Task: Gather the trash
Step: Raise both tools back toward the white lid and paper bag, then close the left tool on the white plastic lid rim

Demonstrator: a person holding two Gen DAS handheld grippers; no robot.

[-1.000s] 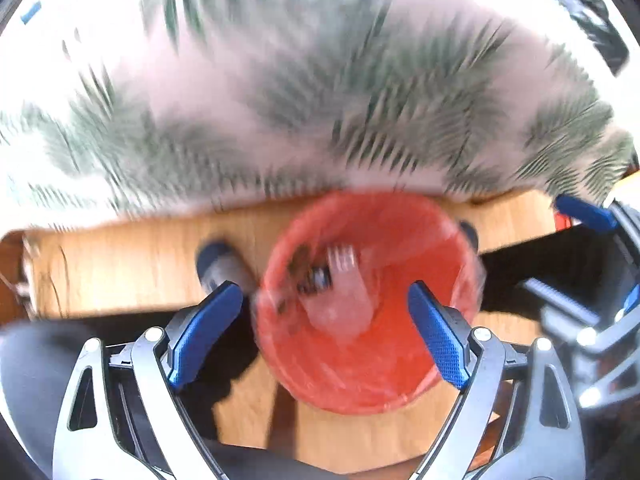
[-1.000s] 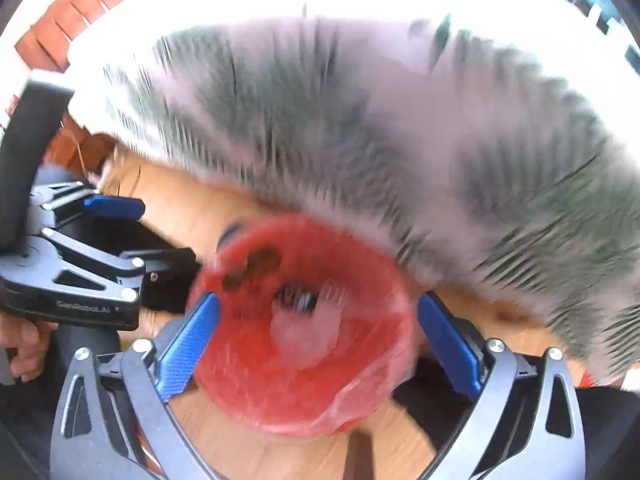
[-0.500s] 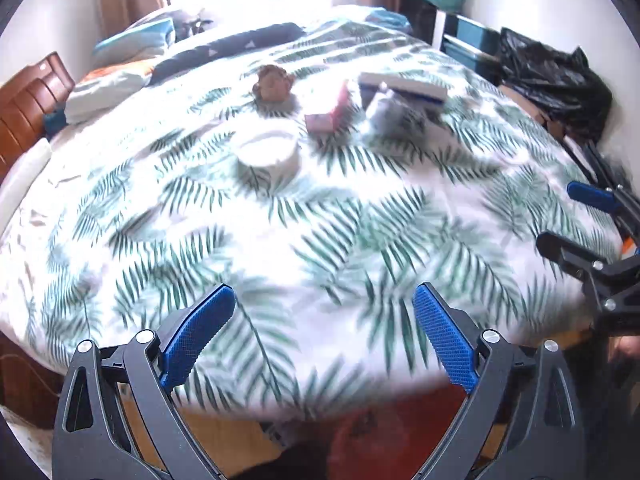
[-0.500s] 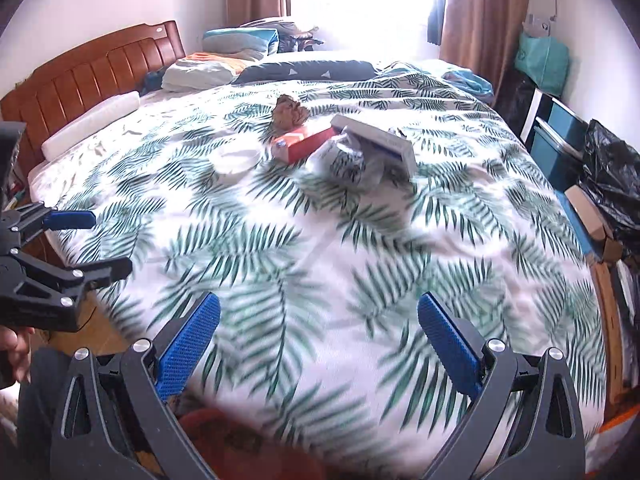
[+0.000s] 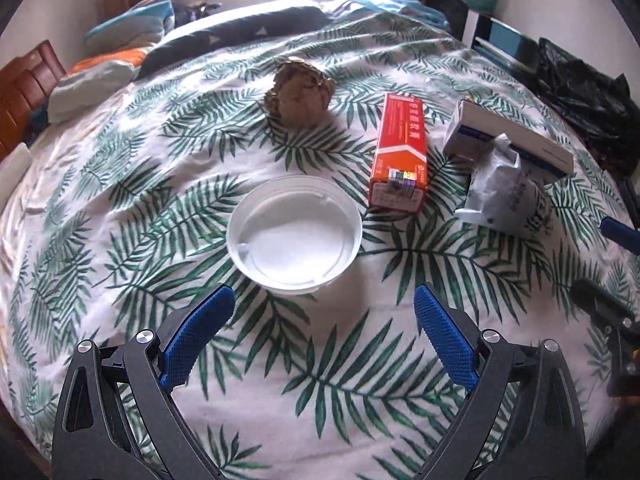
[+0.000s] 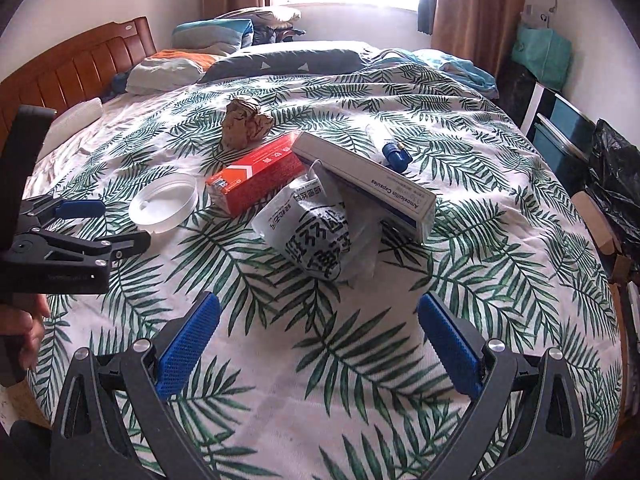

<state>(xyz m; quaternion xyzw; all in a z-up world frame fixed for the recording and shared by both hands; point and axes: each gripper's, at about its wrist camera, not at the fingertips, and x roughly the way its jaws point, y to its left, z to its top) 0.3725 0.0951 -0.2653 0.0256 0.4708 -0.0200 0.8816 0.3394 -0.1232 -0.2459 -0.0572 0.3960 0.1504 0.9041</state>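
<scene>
While both grippers hang over the near edge of the bed (image 5: 120, 208), we see the left gripper (image 5: 324, 312) spread wide with nothing between its blue ribbed pads, and the right gripper (image 6: 320, 320) likewise wide and empty. Nearest the left gripper lies a white tub (image 5: 294, 234), round, shallow and thin-walled, mouth up on the soft leaf-print cover. We judge it light and springy, likely to flex if squeezed across the mouth, so a pinch on the rim should serve better. Right of it, just ahead of the right gripper, sits a bag (image 6: 316, 232) of crinkled white plastic with black print. It looks limp and slippery, and we would take it by a bunched fold near its top. A red box (image 5: 400, 158) lies beyond the tub, and a long white box (image 6: 364, 182) rests partly behind the bag. Both are stiff card with flat faces, probably light, easiest gripped across the narrow sides. Farther off sits a brown paper ball (image 5: 300, 92), rough and crumpled, which should crush a little and hold well. A small blue-capped item (image 6: 394, 154) lies far right, too small to tell.
</scene>
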